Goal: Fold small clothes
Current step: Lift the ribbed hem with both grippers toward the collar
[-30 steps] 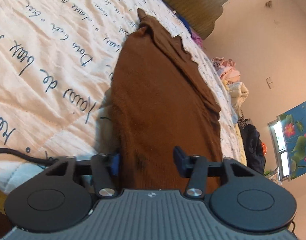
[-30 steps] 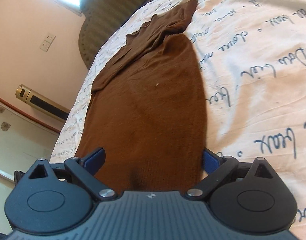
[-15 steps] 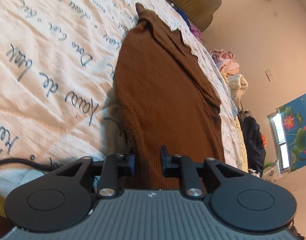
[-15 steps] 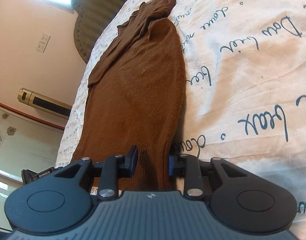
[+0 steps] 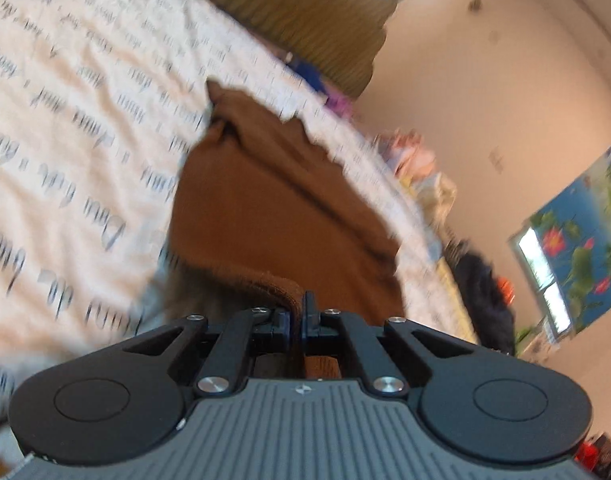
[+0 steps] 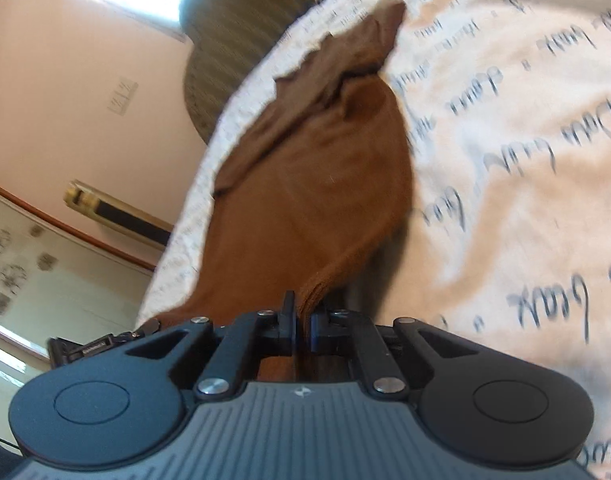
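A brown knit garment [image 5: 273, 208] lies stretched along a white quilt with script lettering [image 5: 65, 120]. My left gripper [image 5: 296, 312] is shut on the garment's near hem at its left corner and holds that edge lifted off the quilt. In the right wrist view the same garment [image 6: 317, 184] runs away from me, with a folded sleeve along its far left side. My right gripper [image 6: 301, 316] is shut on the near hem at its right corner, also raised. Both views are motion-blurred.
The quilt [image 6: 505, 140] covers a bed. A striped olive headboard [image 5: 305, 12] stands at the far end. A pile of clothes [image 5: 417, 160] lies beyond the bed's right side. A wall with a socket [image 6: 121, 96] is on the left.
Both grippers went from wide open around the hem to shut on it. They have since lifted the near edge off the quilt, and the garment has shortened toward its far end.
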`<action>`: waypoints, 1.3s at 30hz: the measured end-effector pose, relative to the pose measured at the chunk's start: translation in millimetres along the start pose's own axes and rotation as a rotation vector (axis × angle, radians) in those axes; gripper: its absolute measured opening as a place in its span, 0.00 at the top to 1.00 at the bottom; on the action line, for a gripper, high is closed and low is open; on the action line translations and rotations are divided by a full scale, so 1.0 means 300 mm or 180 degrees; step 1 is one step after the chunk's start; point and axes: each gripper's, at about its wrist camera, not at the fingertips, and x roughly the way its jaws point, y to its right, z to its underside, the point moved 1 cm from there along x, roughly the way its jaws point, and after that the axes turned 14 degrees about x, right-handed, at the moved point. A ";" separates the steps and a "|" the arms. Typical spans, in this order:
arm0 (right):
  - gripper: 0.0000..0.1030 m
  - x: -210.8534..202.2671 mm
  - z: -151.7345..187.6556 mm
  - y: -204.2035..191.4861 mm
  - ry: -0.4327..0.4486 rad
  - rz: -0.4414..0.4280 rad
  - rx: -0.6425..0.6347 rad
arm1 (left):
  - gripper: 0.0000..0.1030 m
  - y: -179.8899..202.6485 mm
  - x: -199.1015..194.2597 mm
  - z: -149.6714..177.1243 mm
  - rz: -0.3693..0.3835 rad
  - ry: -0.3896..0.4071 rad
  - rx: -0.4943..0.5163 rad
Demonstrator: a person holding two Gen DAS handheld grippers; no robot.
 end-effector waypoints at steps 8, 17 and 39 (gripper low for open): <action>0.95 0.158 -0.406 -0.048 0.0475 -0.0778 0.0408 | 0.97 -0.110 0.287 -0.308 0.0493 0.0787 -0.0833; 0.94 0.471 -0.773 0.023 0.0587 -0.0623 0.0806 | 0.97 -0.204 0.705 -0.553 0.0149 0.0696 -0.0601; 0.12 0.477 -0.889 0.023 0.0772 -0.0826 0.0964 | 0.07 -0.227 0.724 -0.635 0.0198 0.0434 -0.0294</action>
